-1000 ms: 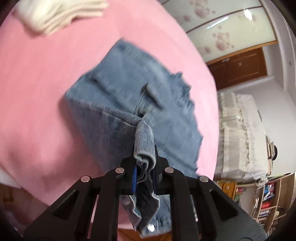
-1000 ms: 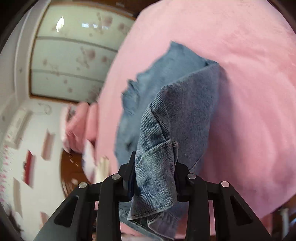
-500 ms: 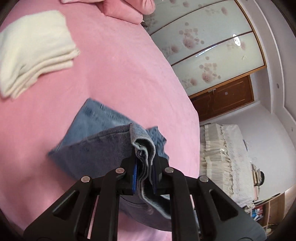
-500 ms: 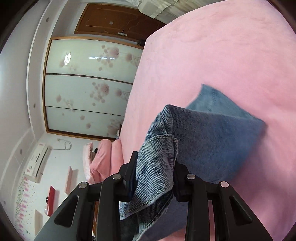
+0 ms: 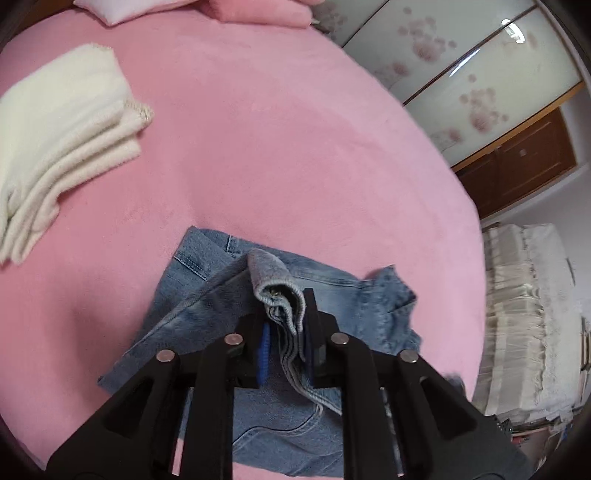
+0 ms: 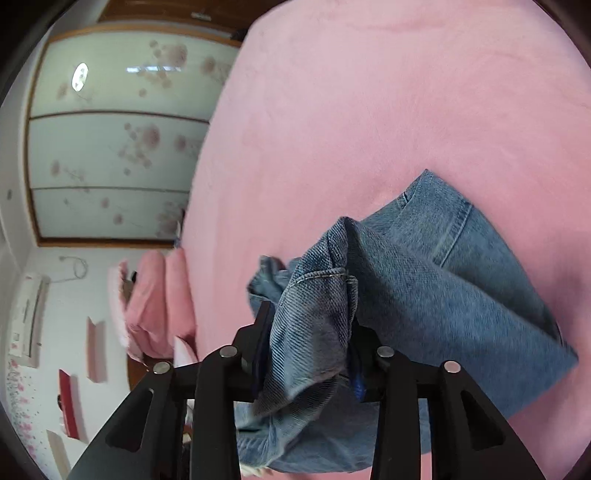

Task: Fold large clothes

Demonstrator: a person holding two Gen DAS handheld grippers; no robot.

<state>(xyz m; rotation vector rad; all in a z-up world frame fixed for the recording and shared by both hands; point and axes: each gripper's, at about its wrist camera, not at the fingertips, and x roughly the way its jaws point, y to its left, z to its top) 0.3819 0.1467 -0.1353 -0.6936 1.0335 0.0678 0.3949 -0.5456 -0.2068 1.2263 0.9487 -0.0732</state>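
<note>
A pair of blue denim jeans [image 5: 207,306] lies partly folded on a pink bed [image 5: 258,147]. My left gripper [image 5: 286,325] is shut on a bunched edge of the jeans and holds it just above the layers below. My right gripper [image 6: 310,339] is shut on another bunched edge of the jeans [image 6: 443,295], lifted over the folded denim. Frayed leg ends [image 5: 395,291] stick out to the right in the left wrist view.
A folded cream garment [image 5: 62,144] lies on the bed at the far left. Pink pillows [image 5: 240,9] sit at the head of the bed. A floral sliding wardrobe [image 6: 110,147] and a wooden door [image 5: 517,162] stand beyond the bed.
Both grippers have carried the held denim edges forward and down over the jeans, laying the top layer onto the lower one. The jeans now lie lower and flatter on the bed.
</note>
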